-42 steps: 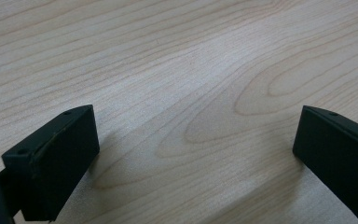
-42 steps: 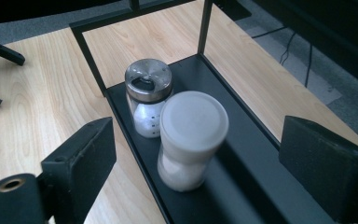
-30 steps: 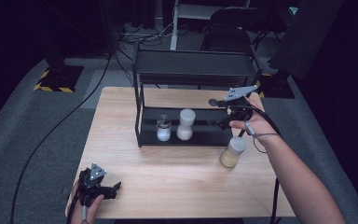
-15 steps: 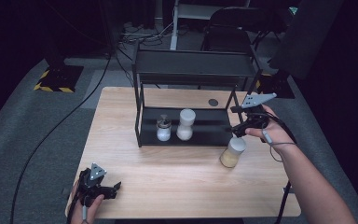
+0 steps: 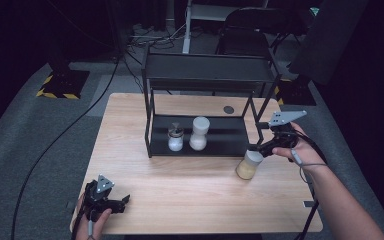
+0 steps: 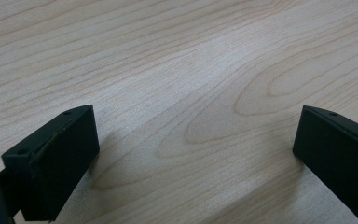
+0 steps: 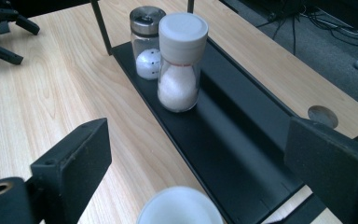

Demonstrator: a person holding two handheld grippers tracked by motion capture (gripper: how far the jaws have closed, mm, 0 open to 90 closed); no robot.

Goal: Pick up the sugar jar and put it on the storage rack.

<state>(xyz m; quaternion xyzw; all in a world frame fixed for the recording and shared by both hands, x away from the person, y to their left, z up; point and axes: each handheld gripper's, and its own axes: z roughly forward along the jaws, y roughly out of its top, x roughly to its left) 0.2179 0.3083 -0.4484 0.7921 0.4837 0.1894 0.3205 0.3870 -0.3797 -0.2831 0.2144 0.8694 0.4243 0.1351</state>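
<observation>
Pale wood-grain table (image 5: pixel 190 200), black rack (image 5: pixel 207 75)

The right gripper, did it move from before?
Yes. The right gripper moved away from the black shelf toward the table's right edge and the person, and now sits just above the yellowish jar, jaws open.

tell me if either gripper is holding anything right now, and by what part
Nothing is held. The right gripper stands open just above the yellow-filled jar; the left gripper lies open on the table.
</observation>
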